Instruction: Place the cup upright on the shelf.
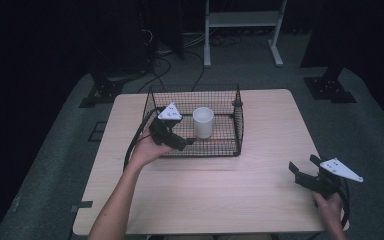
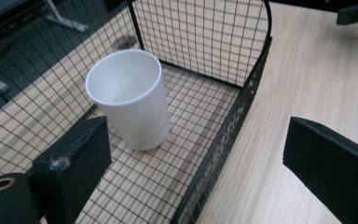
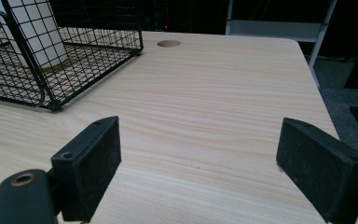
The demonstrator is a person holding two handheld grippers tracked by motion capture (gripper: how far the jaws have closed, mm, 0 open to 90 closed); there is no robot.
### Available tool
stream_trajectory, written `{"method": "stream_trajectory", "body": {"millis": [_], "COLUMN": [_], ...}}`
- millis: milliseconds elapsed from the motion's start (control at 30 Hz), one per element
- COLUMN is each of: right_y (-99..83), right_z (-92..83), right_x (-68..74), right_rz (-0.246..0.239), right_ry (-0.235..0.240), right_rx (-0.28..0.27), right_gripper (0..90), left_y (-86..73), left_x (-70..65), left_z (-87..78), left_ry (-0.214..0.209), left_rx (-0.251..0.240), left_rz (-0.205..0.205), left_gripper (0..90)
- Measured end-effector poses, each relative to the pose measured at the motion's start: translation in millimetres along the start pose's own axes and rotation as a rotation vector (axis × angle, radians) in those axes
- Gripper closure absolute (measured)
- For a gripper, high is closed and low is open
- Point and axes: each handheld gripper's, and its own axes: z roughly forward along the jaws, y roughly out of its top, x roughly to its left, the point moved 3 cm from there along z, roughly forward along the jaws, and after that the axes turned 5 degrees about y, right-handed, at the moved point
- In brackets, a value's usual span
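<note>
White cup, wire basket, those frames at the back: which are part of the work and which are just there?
In use:
white cup
wire basket
left gripper, open by the cup

Just there:
right gripper, open over bare table
white frame behind

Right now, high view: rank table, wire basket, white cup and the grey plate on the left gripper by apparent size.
1. table
2. wire basket
3. white cup and grey plate: they look alike; the plate sits higher, nearer the camera, so unranked.

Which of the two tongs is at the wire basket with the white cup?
The left tongs, jaws open astride the basket's near wall, pointing at the white cup. The right tongs sit open over bare table, away from the basket.
</note>
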Motion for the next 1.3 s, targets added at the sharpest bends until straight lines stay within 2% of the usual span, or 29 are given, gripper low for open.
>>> {"method": "stream_trajectory", "body": {"millis": [133,300,600,867,1300], "right_y": [0.0,0.0,0.0,0.0,0.0], "right_z": [0.0,0.0,0.1,0.0,0.1], "right_x": [0.0,0.0,0.0,-0.2,-0.2], "right_rz": [0.002,0.0,0.001,0.004,0.004], "right_ry": [0.0,0.0,-0.001,-0.002,-0.005], "right_rx": [0.0,0.0,0.0,0.0,0.002], "right_gripper": [13.0,13.0,13.0,13.0,13.0], "left_y": [-1.8,-5.7,-15.3,-25.3,-40.2], "left_x": [-3.6,-7.6,-16.2,-23.7,-32.3], "left_z": [-3.4,-5.8,-12.7,-20.1,-29.9], "left_ry": [-0.002,-0.001,0.005,0.007,0.018], "left_rx": [-0.014,-0.003,-0.017,-0.042,-0.052], "left_rz": [-0.007,-0.001,-0.001,-0.016,-0.033], "left_gripper": [7.0,7.0,7.0,7.0,7.0]}}
